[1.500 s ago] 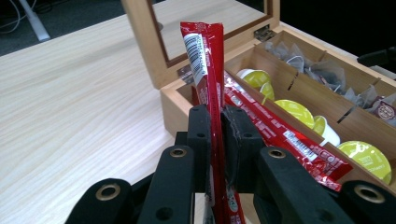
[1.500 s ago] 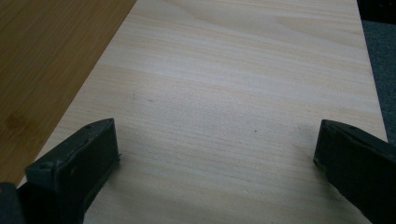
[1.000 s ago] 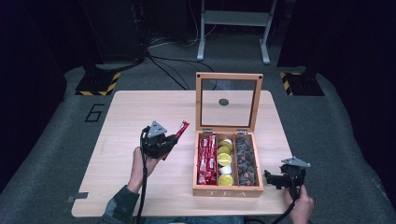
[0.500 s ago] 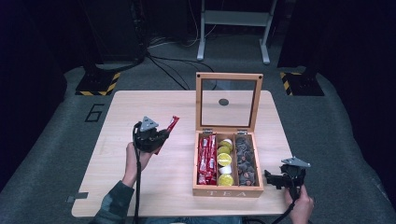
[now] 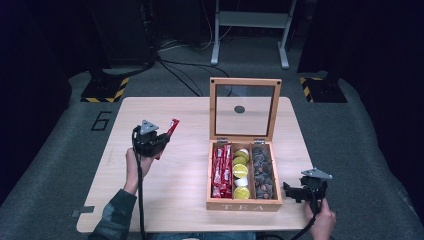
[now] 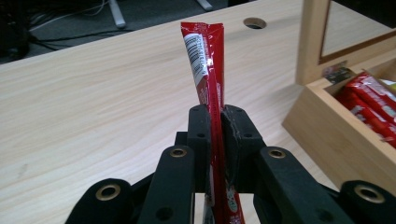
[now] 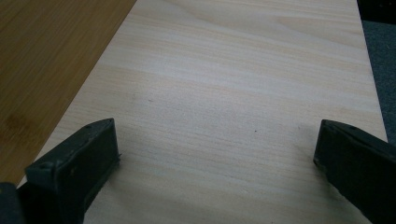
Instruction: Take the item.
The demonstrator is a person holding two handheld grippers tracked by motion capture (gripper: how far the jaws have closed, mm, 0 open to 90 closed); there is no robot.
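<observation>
Holding a slim red sachet [image 6: 208,79] pinched flat between its closed jaws, the left tool [image 5: 159,143] hovers above the open left part of the pale wooden surface [image 5: 180,115], well apart from the wooden tea box [image 5: 244,205]. Compared with a second ago, this tool and its sachet have travelled leftward, away from the box, at about the same height; the sachet's free end points up and toward the far side of the surface. The box stands at the right with its glass-paned lid [image 5: 245,107] upright, showing three compartments: more red sachets [image 5: 220,165] in the left one, yellow and white capsules [image 5: 240,171] in the middle, dark brown capsules [image 5: 262,172] in the right. The right tool [image 5: 291,191] rests low just beside the box's right wall, its jaws spread wide with nothing between them, unmoved over the same second. Judging by this shift, the sachet has been taken out of the box and is being carried to a bare spot on the left, where setting it down and letting go would likely come next.
</observation>
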